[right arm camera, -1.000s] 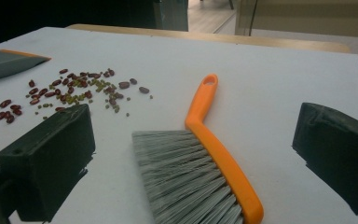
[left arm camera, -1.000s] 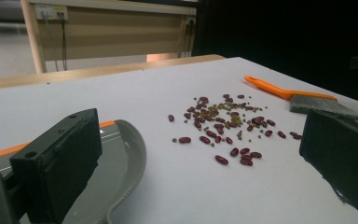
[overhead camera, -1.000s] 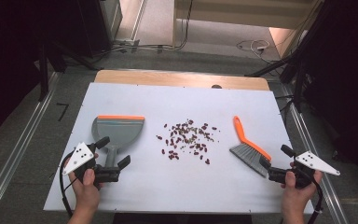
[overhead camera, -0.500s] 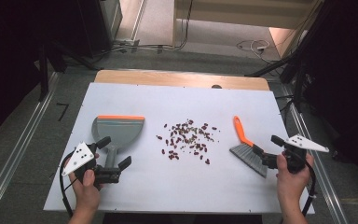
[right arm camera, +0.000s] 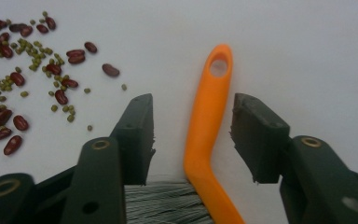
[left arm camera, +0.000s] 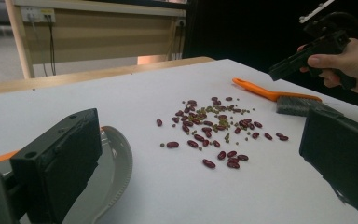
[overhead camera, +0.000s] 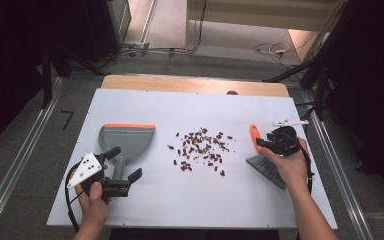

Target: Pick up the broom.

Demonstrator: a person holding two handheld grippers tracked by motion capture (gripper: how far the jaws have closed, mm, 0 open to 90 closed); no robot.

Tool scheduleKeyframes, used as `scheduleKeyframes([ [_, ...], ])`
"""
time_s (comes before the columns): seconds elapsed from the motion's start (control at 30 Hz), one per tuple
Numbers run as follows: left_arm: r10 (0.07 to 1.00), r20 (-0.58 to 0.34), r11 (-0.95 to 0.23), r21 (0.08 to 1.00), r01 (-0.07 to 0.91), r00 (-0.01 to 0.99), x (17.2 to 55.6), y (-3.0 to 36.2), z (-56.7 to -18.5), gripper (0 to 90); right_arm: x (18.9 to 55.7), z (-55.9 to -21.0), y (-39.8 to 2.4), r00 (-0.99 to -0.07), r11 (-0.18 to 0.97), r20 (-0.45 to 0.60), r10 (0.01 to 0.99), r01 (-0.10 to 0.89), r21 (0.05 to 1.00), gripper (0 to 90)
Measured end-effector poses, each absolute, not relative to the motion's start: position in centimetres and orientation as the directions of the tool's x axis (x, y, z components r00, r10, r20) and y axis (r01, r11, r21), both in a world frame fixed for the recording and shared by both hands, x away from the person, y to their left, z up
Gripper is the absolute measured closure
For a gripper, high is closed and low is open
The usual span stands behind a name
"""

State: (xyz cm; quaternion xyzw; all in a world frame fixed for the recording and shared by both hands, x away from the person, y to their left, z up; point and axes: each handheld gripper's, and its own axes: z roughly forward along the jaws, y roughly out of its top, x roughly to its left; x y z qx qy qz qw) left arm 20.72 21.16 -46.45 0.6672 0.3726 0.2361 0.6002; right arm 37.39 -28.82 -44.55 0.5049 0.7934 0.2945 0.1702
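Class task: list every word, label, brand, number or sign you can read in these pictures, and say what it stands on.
None: no readable writing stands on any object.
The brush, dustpan, beans and white table bear no print.
The pale plate on the far wall rail in the left gripper view is too small and blurred to tell whether it carries any text.

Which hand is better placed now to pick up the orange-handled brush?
Right. The right gripper has just been closing, its jaws on either side of the orange-handled brush, not yet pressing. The left gripper sits by the grey dustpan.
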Motion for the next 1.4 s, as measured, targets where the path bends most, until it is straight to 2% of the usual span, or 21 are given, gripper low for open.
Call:
scheduleKeyframes([
  [0.1, 0.777, -0.133, -0.004, 0.976, 0.216, 0.615, 20.8, 21.1, -46.5, 0.1, 38.3, -45.2, -28.7, -0.388, 0.276, 0.072, 0.919, 0.763, 0.584, 49.5],
  [0.37, 0.773, -0.129, -0.009, 0.977, 0.214, 0.622, 20.7, 21.0, -46.4, 0.1, 39.2, -46.1, -28.0, -0.325, 0.28, 0.001, 0.946, 0.815, 0.508, 52.3],
  [0.57, 0.772, -0.126, -0.015, 0.976, 0.215, 0.623, 20.8, 20.9, -46.5, 0.1, 39.6, -47.1, -27.3, -0.324, 0.289, -0.004, 0.946, 0.839, 0.461, 55.3],
  [0.67, 0.769, -0.124, -0.019, 0.976, 0.216, 0.627, 20.8, 20.8, -46.5, 0.1, 39.6, -47.5, -27.0, -0.33, 0.316, -0.05, 0.943, 0.835, 0.45, 57.4],
  [0.9, 0.762, -0.116, -0.033, 0.976, 0.217, 0.637, 20.8, 20.4, -46.5, 0.1, 39.6, -47.7, -27.0, -0.294, 0.273, -0.022, 0.955, 0.853, 0.446, 61.3],
  [0.97, 0.759, -0.112, -0.04, 0.975, 0.217, 0.642, 20.8, 20.1, -46.5, 0.1, 39.7, -47.6, -26.9, -0.294, 0.275, -0.023, 0.955, 0.857, 0.437, 66.1],
  [1.2, 0.754, -0.107, -0.043, 0.976, 0.212, 0.648, 20.7, 19.9, -46.4, 0.1, 39.4, -47.8, -27.5, -0.281, 0.242, 0.013, 0.96, 0.847, 0.474, 68.9],
  [1.3, 0.752, -0.106, -0.045, 0.976, 0.212, 0.65, 20.7, 19.9, -46.4, 0.1, 38.8, -48.0, -27.7, -0.294, 0.248, 0.008, 0.956, 0.819, 0.518, 69.1],
  [1.37, 0.749, -0.11, -0.043, 0.976, 0.213, 0.653, 20.8, 19.9, -46.4, 0.1, 38.3, -47.9, -28.1, -0.296, 0.227, 0.036, 0.954, 0.798, 0.558, 69.1],
  [1.4, 0.747, -0.11, -0.044, 0.976, 0.214, 0.656, 20.8, 19.9, -46.5, 0.1, 37.7, -47.6, -28.6, -0.313, 0.201, 0.085, 0.946, 0.771, 0.604, 69.2],
])
